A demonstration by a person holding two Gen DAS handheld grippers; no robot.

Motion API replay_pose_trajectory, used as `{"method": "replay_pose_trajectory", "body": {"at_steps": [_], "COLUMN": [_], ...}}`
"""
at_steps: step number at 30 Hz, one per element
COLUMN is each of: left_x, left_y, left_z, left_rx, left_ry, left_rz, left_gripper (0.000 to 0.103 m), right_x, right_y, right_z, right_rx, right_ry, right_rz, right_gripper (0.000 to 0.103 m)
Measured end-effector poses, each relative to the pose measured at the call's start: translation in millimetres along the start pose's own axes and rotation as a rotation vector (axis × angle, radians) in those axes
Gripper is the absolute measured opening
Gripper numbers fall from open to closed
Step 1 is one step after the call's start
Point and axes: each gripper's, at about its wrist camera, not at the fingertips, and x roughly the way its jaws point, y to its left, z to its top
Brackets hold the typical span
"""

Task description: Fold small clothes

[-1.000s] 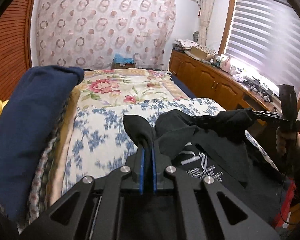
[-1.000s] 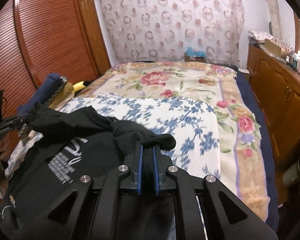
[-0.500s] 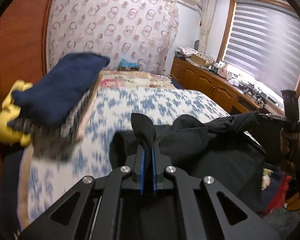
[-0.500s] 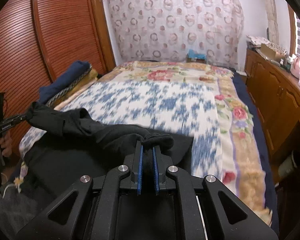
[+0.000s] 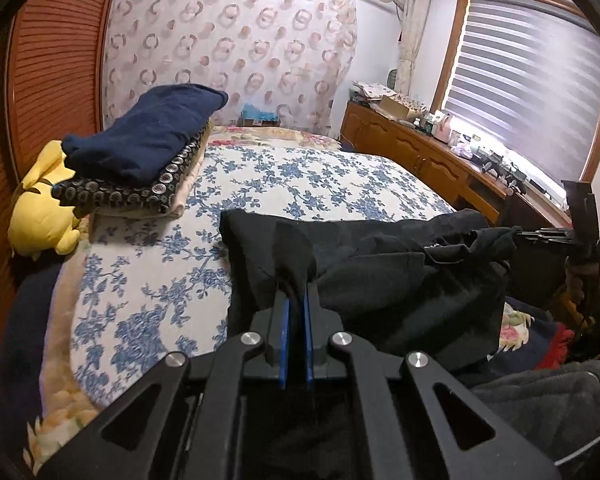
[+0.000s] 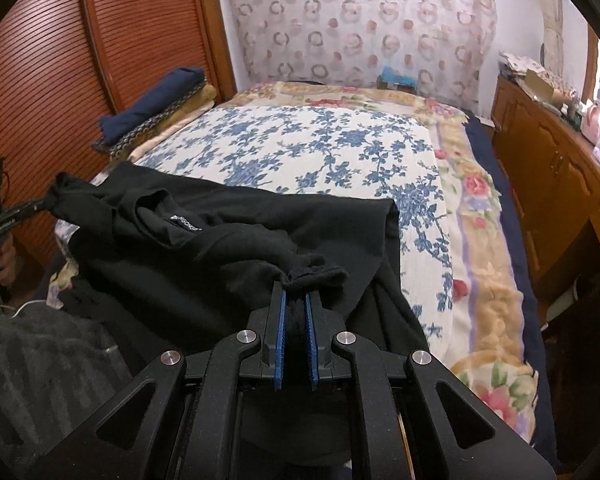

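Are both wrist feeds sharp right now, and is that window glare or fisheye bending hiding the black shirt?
Left wrist: sharp; window blinds glare brightly at right, yet the black shirt stays readable, though dark with little fold detail. Right wrist: sharp too, neck label visible but not legible; fisheye bends the wardrobe door and darkens the corners.

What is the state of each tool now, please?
Left tool: closed, holding a bunch of the black shirt.
Right tool: closed, holding another bunch of the same shirt.

Lower half of the black shirt (image 6: 228, 280) hidden behind both gripper bodies; neck label unreadable.
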Motion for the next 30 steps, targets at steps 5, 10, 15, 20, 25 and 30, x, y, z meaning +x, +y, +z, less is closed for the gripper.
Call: {"method": "replay_pose_trajectory", "body": {"at_steps": [5,10,15,20,25,30], "left_x": [-2.7,-1.3,0.7,20.8,46.4,64.1], "left_y": [-7.1,-9.3,-6.9,1.9,6.3,14.6], "left_z": [-4.7,-1.9,5.7,14.0,16.3,17.4], "left_rx": [0.037,0.068,0.083,0.066,0.075,0.054], "left_ry": [0.033,0.039,0.028,0.051,0.083,0.103], "left_rz": [0.025,0.024,0.049,0.062,0.084,0.083], "left_gripper": [0.006,0.028,0.05,0.063,0.063,0.063], "right_x": [-4.6,0.4,-8.5,-18.5,-15.6,-6.7], "right_y": [11.7,11.3,12.3,12.1,10.8,11.4], "right_z": [-10.0,-14.8,-8.7,-0.8,5.2,9.1], "right_rx": [-0.018,0.004,0.0,0.0,0.0,-0.01], "right_ry": [0.031,0.047,0.019,-0.022,-0.035,-0.042], "right_rz": [-0.004,-0.011,-0.029,-0.046,-0.069,-0.088], "right_gripper": [0.006,0.009,0.014,0.027,0.03,0.031]}}
